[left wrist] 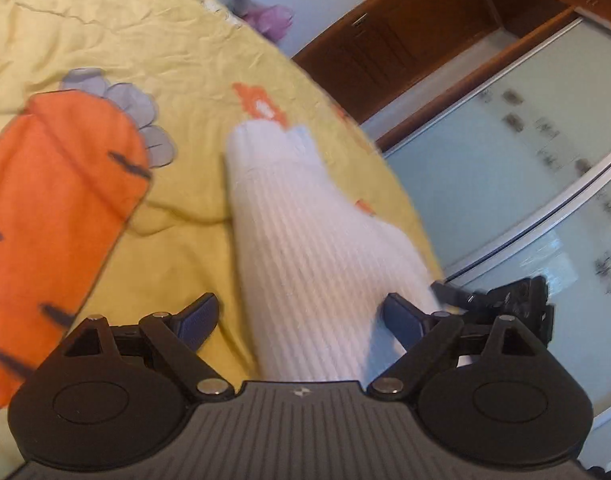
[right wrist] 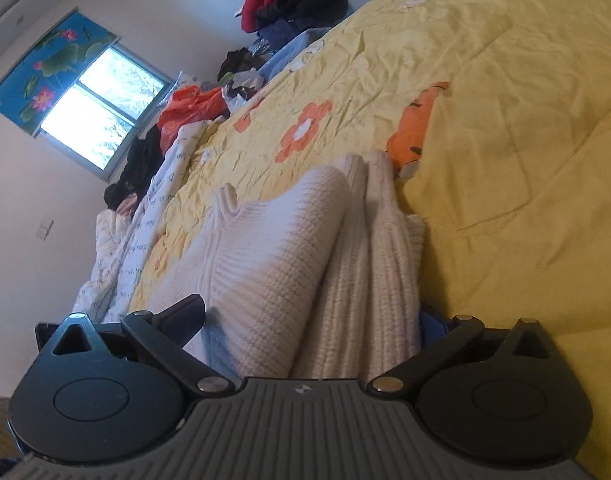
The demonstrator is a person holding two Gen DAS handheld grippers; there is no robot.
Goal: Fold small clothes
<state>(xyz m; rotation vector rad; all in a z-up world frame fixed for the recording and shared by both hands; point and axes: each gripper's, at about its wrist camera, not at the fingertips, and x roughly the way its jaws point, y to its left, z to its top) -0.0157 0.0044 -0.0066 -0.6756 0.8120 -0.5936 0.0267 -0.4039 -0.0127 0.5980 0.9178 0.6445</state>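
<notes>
Already both my grippers, left gripper and right gripper, have fingers apart, gripping nothing. White sweater lies partly folded on the bed, running toward 12 o'clock. Final fold left, I'd say.

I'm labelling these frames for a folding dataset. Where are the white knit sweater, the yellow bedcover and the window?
white knit sweater [right wrist: 281,248]: right wrist view, on its folded ribbed body.
yellow bedcover [right wrist: 505,80]: right wrist view, on a bare wrinkled patch.
window [right wrist: 101,116]: right wrist view, on the bright panes.
</notes>
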